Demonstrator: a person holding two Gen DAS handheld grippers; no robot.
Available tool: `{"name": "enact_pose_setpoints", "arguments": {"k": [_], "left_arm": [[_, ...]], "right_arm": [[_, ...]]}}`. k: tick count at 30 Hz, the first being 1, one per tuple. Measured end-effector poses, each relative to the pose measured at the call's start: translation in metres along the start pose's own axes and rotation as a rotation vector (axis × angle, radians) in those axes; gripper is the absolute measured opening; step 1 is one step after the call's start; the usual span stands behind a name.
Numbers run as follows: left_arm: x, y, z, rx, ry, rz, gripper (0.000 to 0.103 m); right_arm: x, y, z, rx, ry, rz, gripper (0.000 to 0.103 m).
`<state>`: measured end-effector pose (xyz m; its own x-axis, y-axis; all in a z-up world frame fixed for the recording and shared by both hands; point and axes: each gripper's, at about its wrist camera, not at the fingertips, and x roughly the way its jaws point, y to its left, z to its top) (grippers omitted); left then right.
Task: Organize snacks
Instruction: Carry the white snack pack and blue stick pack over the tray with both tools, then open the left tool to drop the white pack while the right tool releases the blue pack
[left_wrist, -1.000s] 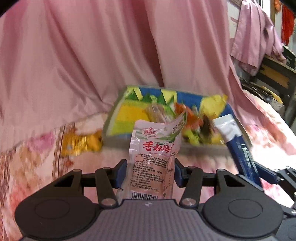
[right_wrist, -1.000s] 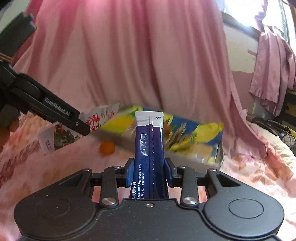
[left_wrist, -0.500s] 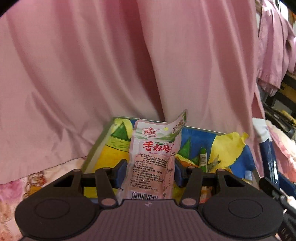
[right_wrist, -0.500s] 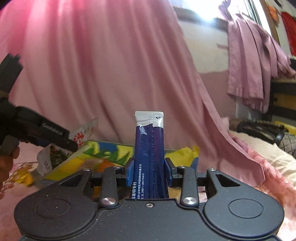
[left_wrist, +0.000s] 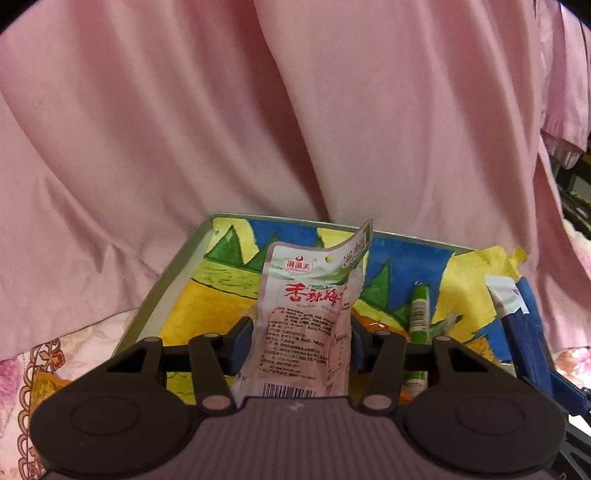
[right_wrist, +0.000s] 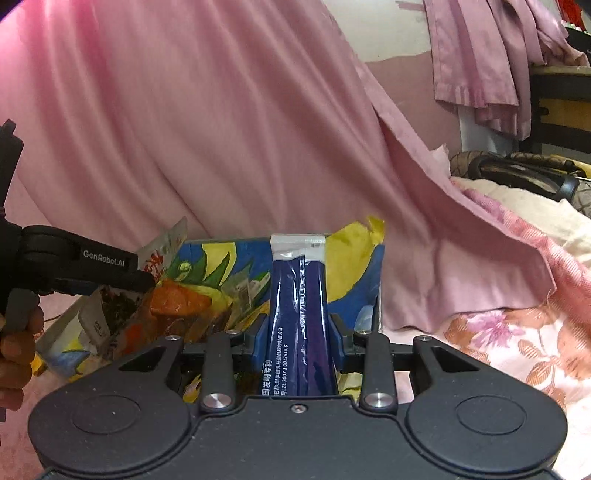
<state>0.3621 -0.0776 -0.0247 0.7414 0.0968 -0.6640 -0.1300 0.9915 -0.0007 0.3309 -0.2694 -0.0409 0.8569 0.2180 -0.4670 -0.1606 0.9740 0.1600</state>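
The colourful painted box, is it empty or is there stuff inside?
Not empty. The colourful painted box already holds a green stick-shaped packet and an orange wrapped snack; how full it is cannot be told.

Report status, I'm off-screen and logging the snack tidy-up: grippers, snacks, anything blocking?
Left gripper shut on pink snack packet. Right gripper shut on blue stick pack. Both above colourful box, snacks already inside. Nothing blocking.
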Motion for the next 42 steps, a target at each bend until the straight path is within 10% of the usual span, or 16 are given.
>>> {"name": "enact_pose_setpoints", "arguments": {"k": [23,42], "left_arm": [[-0.003,-0.005,-0.012,0.026,0.022,0.053,0.078],[-0.090,0.015,-0.019,-0.019,-0.137,0.054,0.102]], "right_arm": [[0.004,0.000,0.000,0.013,0.024,-0.010,0.042],[-0.073,0.011,0.024,0.018,-0.138,-0.040,0.078]]}}
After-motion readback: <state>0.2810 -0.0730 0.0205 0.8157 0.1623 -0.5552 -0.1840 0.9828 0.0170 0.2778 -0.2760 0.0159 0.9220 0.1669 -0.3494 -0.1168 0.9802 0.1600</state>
